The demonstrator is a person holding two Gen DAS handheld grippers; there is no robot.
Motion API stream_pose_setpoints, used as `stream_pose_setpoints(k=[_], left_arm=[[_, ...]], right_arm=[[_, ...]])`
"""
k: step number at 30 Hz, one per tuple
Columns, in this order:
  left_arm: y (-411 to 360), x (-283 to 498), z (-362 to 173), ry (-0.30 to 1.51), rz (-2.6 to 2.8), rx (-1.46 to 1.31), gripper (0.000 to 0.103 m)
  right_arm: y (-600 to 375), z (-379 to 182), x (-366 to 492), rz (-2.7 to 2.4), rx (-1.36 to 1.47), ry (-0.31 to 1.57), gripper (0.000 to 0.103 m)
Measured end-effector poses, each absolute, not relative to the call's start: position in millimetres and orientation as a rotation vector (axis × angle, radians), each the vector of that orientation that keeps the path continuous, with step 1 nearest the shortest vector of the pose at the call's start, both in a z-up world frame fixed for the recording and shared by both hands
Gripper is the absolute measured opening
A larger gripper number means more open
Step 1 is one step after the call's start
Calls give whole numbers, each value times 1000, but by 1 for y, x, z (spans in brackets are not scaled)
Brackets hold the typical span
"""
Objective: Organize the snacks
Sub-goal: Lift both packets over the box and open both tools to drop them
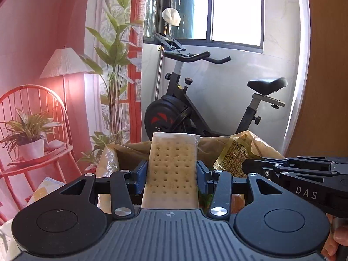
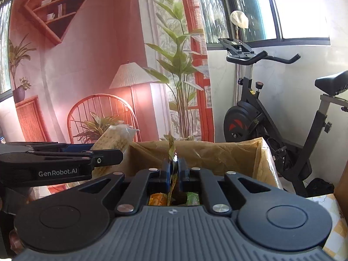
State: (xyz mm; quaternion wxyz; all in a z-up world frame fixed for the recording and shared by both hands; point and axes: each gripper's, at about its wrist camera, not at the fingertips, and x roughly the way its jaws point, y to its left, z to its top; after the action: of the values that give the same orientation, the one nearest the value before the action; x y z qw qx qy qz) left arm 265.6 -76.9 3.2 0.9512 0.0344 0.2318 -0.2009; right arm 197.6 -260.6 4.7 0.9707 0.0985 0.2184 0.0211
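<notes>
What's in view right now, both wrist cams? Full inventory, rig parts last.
cracker pack: 1, pale tan in clear wrap, upright, clamped in the left tool
flat sachet: 1, yellow-brown, pinched edge-on in the right tool
cardboard box: 1, brown, open, behind both tools
snack packs in box: at least 2, orange and green, mostly hidden
exercise bike: 1, black, under the window
wire chair: 1, red, left, holding a potted plant
floor lamp: 1, white shade, by the pink wall
tall plant: 1, green, beside the curtain
left tool: 1, black with blue pads, shut on the cracker pack
right tool: 1, black with blue pads, shut on the sachet
</notes>
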Motion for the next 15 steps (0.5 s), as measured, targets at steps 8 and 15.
stream_pose_setpoints(k=[8, 15], left_arm=[[-73, 283, -23, 559, -390, 129, 49], [-69, 278, -20, 545, -395, 159, 68]], right_arm=[[-272, -25, 218, -22, 242, 573, 8], [-273, -26, 215, -83, 171, 595, 23]])
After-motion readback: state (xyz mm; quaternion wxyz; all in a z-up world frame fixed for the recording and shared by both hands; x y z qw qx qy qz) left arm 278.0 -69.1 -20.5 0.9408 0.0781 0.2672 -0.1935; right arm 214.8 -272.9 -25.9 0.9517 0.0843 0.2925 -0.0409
